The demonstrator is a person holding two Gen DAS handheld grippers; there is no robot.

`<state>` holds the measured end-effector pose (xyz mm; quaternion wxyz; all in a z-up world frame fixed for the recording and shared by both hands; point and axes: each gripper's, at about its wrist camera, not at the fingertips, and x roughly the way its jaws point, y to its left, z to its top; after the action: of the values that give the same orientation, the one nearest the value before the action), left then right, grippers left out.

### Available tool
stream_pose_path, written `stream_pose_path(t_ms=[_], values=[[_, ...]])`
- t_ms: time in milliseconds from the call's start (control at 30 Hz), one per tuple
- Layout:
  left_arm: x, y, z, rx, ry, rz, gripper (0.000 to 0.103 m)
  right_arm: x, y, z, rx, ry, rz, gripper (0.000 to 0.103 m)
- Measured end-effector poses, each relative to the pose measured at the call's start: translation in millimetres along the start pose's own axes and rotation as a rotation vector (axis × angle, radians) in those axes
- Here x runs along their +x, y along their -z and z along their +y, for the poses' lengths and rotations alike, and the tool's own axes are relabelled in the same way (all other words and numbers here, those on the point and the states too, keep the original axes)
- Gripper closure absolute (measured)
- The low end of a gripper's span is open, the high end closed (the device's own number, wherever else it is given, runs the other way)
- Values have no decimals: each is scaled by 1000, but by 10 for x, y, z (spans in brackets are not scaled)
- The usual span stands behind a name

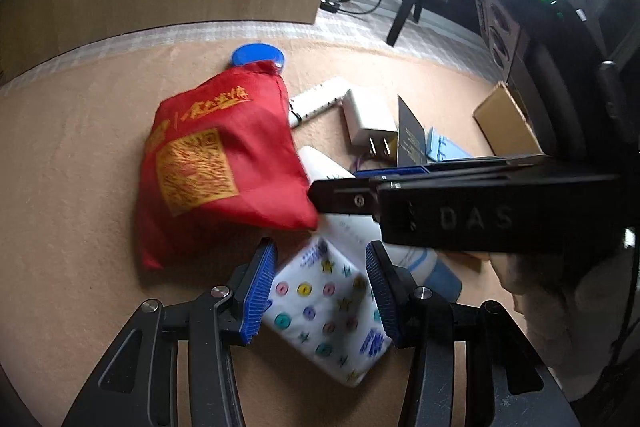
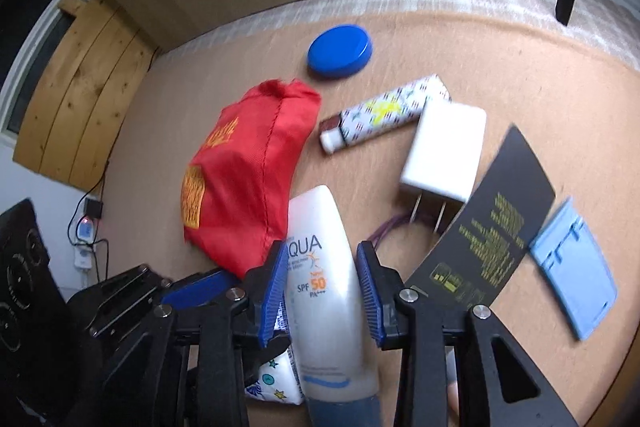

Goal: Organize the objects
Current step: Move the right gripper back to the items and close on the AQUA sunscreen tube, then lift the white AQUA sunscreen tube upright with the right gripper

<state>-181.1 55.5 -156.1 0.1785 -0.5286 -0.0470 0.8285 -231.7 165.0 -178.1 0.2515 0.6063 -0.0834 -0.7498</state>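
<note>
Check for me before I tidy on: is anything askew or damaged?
No damage shows. The red bag slumps over the sunscreen tube, and the black card lies tilted over the charger prongs.

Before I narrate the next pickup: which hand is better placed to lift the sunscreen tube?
Right. The right gripper has its fingers on either side of the sunscreen tube; the left gripper straddles the tissue pack instead.

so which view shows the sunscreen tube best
The right wrist view. The sunscreen tube lies full length between that gripper's jaws, its SPF label readable. In the left wrist view only bits of the tube show, past the red bag and under the right gripper's black body.
</note>
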Motion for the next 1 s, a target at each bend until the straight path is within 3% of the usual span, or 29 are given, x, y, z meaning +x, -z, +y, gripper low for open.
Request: stream_pose_path(t_ms=[333, 633, 900, 1000], values=[[-12, 303, -77, 63, -28, 49, 55, -118, 439, 19, -18, 28, -10, 72], [-60, 464, -64, 89, -55, 52, 56, -333, 836, -263, 154, 7, -61, 72], [-169, 519, -139, 98, -54, 42, 40, -537, 1161, -382, 222, 31, -85, 70], [-275, 525, -199, 93, -57, 18, 38, -671, 1231, -386, 199, 46, -114, 61]])
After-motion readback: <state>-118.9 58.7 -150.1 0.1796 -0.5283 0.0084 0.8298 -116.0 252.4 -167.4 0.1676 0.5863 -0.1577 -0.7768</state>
